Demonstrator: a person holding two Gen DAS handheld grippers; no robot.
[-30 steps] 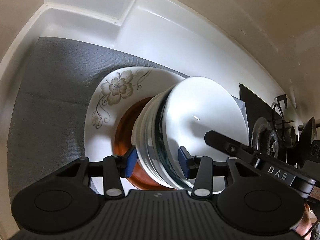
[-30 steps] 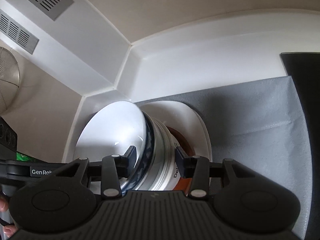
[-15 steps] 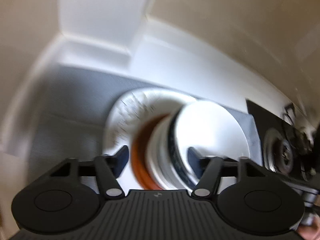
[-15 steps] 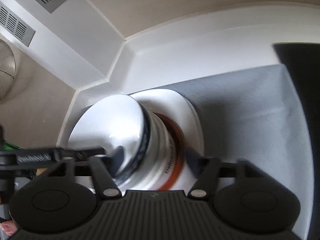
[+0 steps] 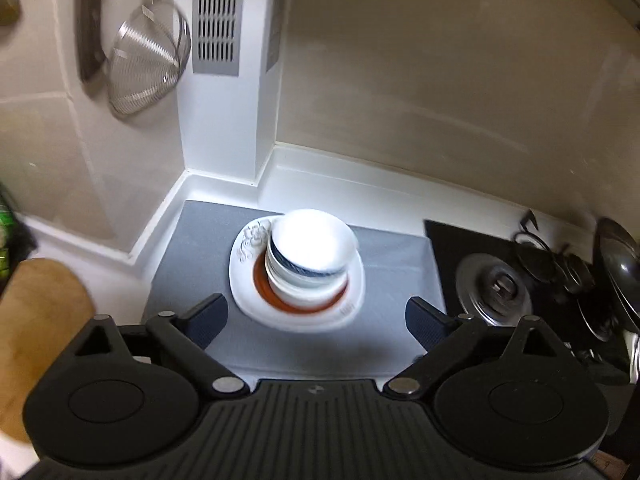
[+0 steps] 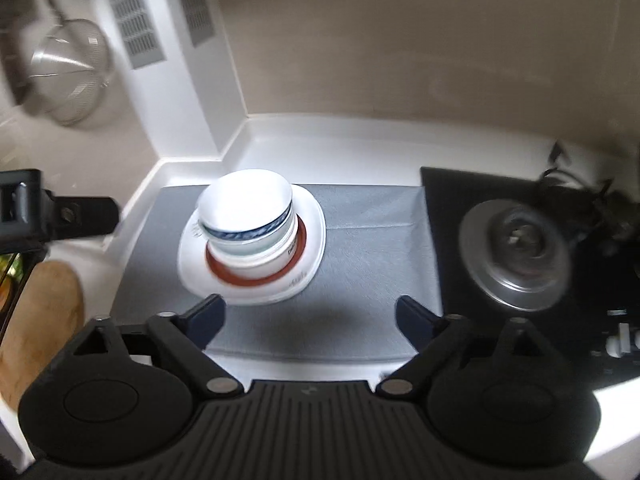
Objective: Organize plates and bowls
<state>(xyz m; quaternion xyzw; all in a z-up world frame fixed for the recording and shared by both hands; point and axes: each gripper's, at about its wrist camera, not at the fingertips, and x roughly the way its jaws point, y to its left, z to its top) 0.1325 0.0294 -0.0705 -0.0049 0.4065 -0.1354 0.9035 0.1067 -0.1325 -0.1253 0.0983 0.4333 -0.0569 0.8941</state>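
- Bowl stack (image 5: pixel 310 258) sits on a red-brown plate (image 5: pixel 280 300), which sits on a white floral plate (image 5: pixel 248 240); all on the grey mat (image 5: pixel 192 264) on the white worktop (image 5: pixel 320 184), near the back corner.
- Count: top bowl (image 6: pixel 244 204) is white with a blue band; at least two more white bowls under it, exact number hard to tell from blur. Two plates.
- Left gripper (image 5: pixel 316 316) is spread wide, holding nothing, hanging above and in front of the stack, apart from it.
- Right gripper (image 6: pixel 310 314) is also spread wide and empty, stack just beyond its fingertips, no contact.
- Nothing lies between either gripper and the stack; mat in front of the plates is bare.
- Gas burner (image 5: pixel 496 288) on a black hob (image 5: pixel 440 236) to the right of the mat, one burner clearly visible; dark pan supports (image 5: pixel 548 256) behind it.
- One metal strainer (image 5: pixel 146 60) hangs on the wall at left; a second dark utensil (image 5: pixel 90 40) hangs beside it, blurred.
- Two grey vent grilles (image 6: pixel 132 16) on the white corner column.
- Wooden board (image 5: pixel 36 332) at the left edge, well apart from the stack.
- Part of the left gripper's body shows at the left edge of the right wrist view.
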